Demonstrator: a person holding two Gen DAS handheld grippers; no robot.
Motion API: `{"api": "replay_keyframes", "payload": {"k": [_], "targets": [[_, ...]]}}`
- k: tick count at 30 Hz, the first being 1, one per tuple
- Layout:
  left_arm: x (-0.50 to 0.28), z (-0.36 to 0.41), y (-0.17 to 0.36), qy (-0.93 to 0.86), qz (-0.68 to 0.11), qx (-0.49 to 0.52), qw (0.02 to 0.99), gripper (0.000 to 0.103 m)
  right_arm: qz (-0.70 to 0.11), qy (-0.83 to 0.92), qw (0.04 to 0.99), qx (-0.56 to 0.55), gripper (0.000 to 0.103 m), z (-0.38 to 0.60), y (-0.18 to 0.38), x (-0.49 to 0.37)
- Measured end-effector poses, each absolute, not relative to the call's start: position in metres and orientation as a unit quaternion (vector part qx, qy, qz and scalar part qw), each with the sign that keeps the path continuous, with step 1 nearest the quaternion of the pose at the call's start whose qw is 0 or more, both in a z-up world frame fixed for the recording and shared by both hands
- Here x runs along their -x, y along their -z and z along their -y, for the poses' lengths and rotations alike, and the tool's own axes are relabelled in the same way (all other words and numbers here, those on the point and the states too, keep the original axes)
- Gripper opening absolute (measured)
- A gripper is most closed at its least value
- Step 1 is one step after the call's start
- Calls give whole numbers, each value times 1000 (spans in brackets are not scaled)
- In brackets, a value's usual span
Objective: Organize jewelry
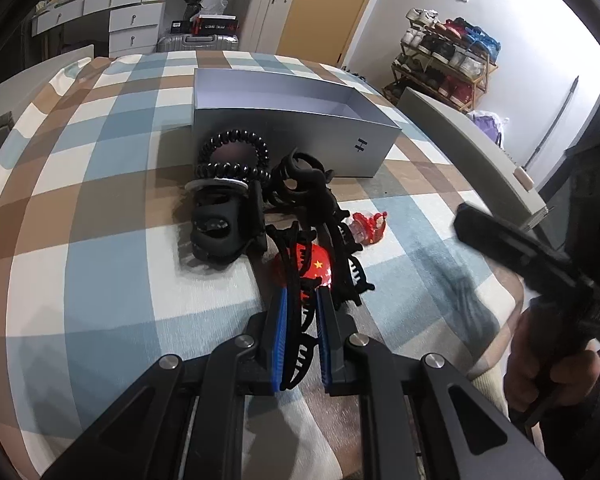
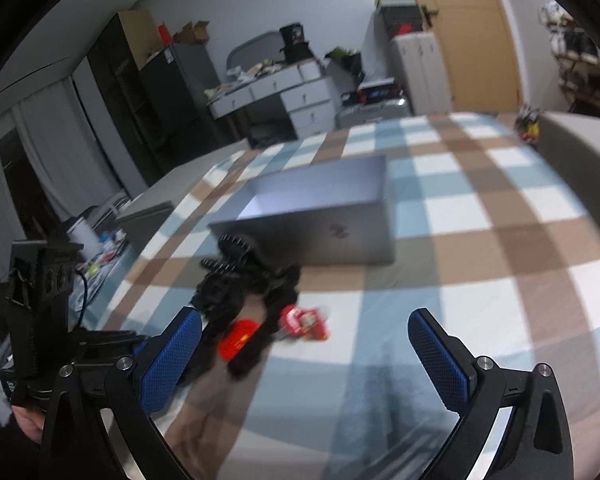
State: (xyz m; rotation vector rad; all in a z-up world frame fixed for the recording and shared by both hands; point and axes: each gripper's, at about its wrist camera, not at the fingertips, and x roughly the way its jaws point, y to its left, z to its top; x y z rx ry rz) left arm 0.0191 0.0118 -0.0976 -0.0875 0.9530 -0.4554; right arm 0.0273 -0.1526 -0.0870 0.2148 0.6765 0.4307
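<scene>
Black hair clip (image 1: 300, 320) pinched in my left gripper (image 1: 302, 320), bound for the box (image 1: 292, 136); right gripper (image 2: 304, 344) hangs wide open, empty.

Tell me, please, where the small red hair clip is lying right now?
In the left wrist view, the small red hair clip lies on the checked cloth, right of the black clip pile and in front of the grey box.

The right wrist view is motion-blurred: the black hair clips (image 2: 236, 280) smear into one mass, and the small red trinket (image 2: 306, 322) is perhaps a clip. The left claw (image 1: 302, 320) hides part of the red disc (image 1: 314, 266).
</scene>
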Motion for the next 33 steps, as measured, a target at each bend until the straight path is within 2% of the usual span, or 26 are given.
{"api": "replay_keyframes", "payload": {"k": [7,15,19,22,25,28,30,33], "targets": [[-12,-23,92,217,-442,56,869,9,-373,-242,887,-127,95,133,101,-31],[-7,-37,88,221,-428,72,874,9,-404,-254,868,-138,66,114,110,-41],[-5,-41,89,232,-423,78,872,9,-413,-236,871,-121,56,105,111,-43],[-7,-43,91,234,-424,84,871,9,-425,-223,871,-101,43,98,115,-47],[-7,-45,93,239,-426,95,868,9,-426,-205,879,-66,23,91,116,-46],[-5,-45,92,244,-425,98,866,9,-421,-199,883,-53,22,90,113,-42],[-4,-46,91,249,-423,100,865,9,-413,-196,888,-48,14,90,109,-39],[-2,-43,88,256,-420,97,865,9,-403,-202,891,-52,12,98,104,-34]]}}
